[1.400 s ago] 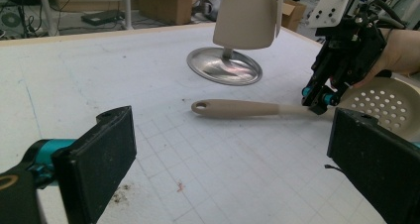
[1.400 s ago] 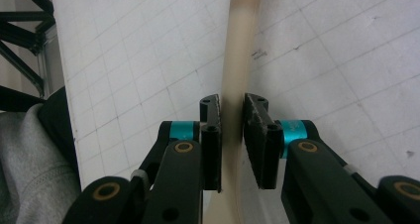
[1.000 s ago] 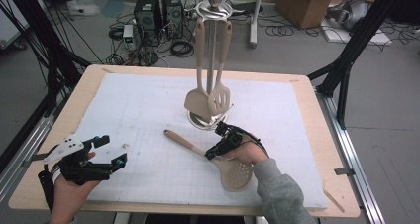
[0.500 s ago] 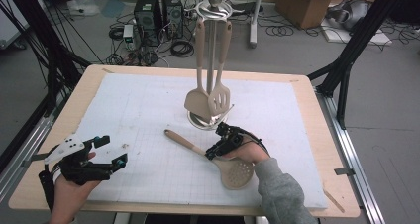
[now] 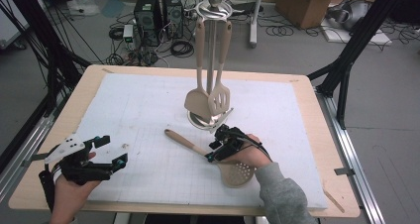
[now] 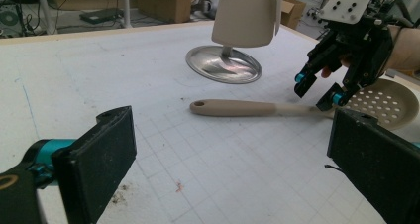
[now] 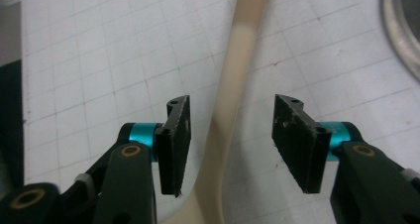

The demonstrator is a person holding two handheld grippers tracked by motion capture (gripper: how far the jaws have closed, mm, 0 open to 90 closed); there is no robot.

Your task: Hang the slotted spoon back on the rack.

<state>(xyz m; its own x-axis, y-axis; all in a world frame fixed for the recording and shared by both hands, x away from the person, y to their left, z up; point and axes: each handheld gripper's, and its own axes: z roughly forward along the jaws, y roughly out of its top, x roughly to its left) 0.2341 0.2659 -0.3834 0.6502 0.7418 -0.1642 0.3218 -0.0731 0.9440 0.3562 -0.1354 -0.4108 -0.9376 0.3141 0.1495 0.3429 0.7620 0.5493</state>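
White gridded matting [image 5: 148,115] covers the wooden table, with cables, computer towers and cardboard boxes on the floor along the top of the high view. Just above centre stands a utensil stand [image 5: 214,60], its round metal base [image 6: 224,64] on the mat and two beige utensils hanging from it. Below it, a beige slotted spoon [image 5: 213,157] lies flat, handle pointing to the upper left, perforated bowl to the lower right. The right gripper [image 5: 218,147] sits over the spoon's neck; its jaws have just been opening, and in the right gripper view they stand apart on either side of the handle [image 7: 233,85] with clear gaps, pads [image 7: 181,130] not pressing it. At the lower left of the high view the left gripper [image 5: 111,152] rests on the mat, well apart from the spoon, its jaws wide with nothing between them.
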